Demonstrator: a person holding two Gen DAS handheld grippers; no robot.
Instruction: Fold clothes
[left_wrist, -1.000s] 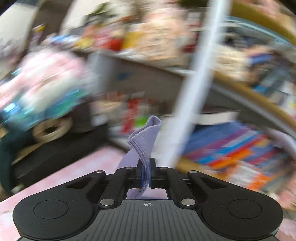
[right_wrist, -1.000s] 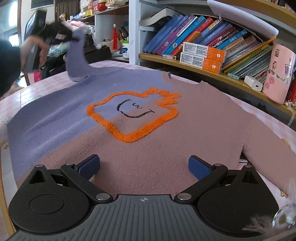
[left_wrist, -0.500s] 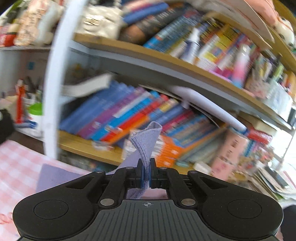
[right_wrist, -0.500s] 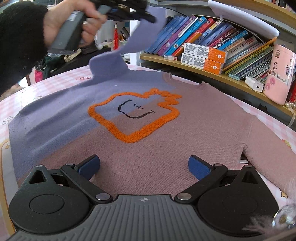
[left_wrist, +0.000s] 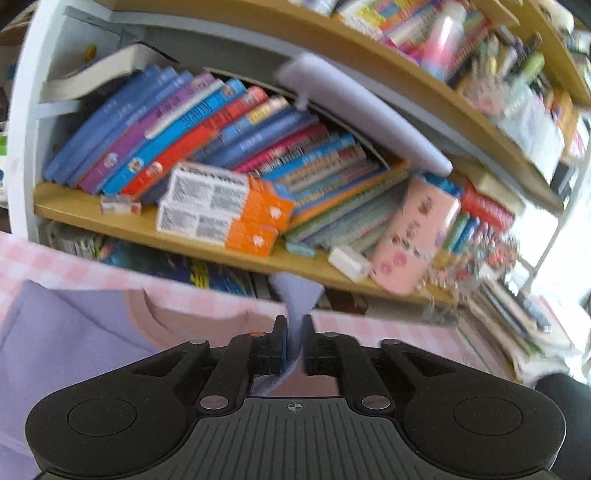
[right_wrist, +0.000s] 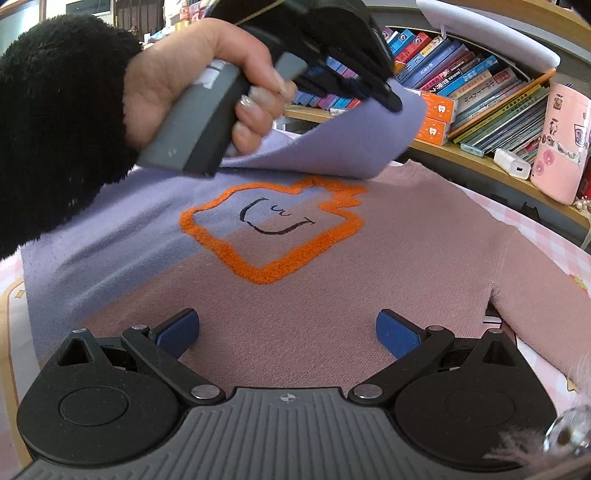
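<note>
- Right wrist view: the sweater (right_wrist: 332, 266) lies flat across the middle of the frame on the pink checked tablecloth (right_wrist: 546, 236), lilac on its left half and dusty pink on its right, with an orange outline motif (right_wrist: 273, 229) at centre.
- It looks a soft, limp knit, light enough to lift by one edge and likely to drape and sag rather than hold a crease; cuffs, hem and shoulder seams seem the surest places to pinch.
- The left gripper (right_wrist: 384, 99), in the upper middle of that frame, is clenched on the lilac sleeve (right_wrist: 343, 147), which hangs in a curve over the chest.
- Left wrist view: its jaws stand nearly together at lower centre with a strip of lilac knit pinched between them, and the bookshelf (left_wrist: 221, 236) fills the background.
- The right gripper (right_wrist: 288, 332) is spread wide at the bottom of its frame, holding nothing, poised above the pink lower body; whether it touches the knit I cannot tell.
</note>
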